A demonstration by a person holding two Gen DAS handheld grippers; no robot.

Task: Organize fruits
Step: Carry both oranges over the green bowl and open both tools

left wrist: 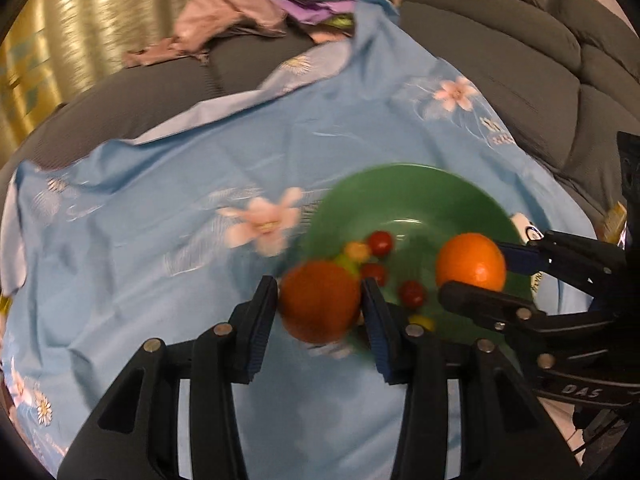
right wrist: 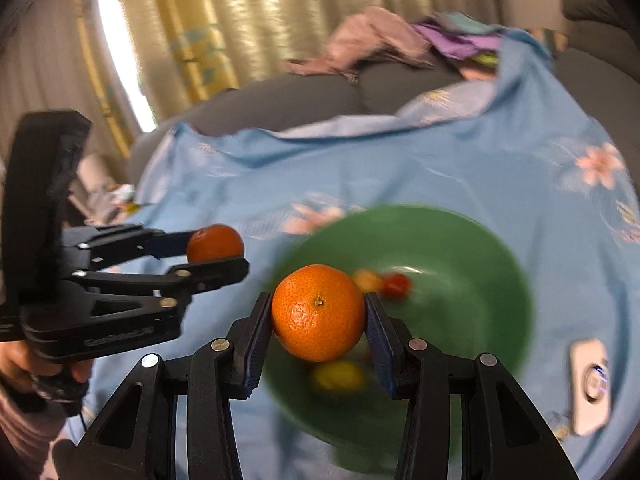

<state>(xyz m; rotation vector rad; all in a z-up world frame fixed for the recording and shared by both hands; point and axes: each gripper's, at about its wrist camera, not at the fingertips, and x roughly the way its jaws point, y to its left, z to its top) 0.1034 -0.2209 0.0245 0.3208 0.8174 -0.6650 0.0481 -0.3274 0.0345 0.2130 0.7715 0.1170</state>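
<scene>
Nearest in the left wrist view, the left gripper (left wrist: 320,304) has its two fingers clamped on a blurred tangerine (left wrist: 319,301); it is round, with no long axis to tell, and the blur hides its stem end. It hangs over the plate's rim at about 8 o'clock of the green plate (left wrist: 424,196). In the right wrist view, the right gripper (right wrist: 319,316) grips a second tangerine (right wrist: 319,312) between its blue pads, the fruit's small stem navel facing the camera; this fruit sits above the plate's 9 o'clock side. Just beyond, on the plate's floor, lie several cherry tomatoes (left wrist: 380,242), red ones and a yellowish one, with a yellow fruit (right wrist: 339,376) blurred below the held tangerine. The plate rests on a light blue flowered cloth (left wrist: 160,208). A white device (right wrist: 591,388) lies on the cloth at the plate's 3 o'clock in the right wrist view. Farther off, the cloth covers a grey sofa (left wrist: 500,60), with a heap of pink and purple clothes (left wrist: 240,12) at 12 o'clock and golden curtains (right wrist: 260,12) behind.
</scene>
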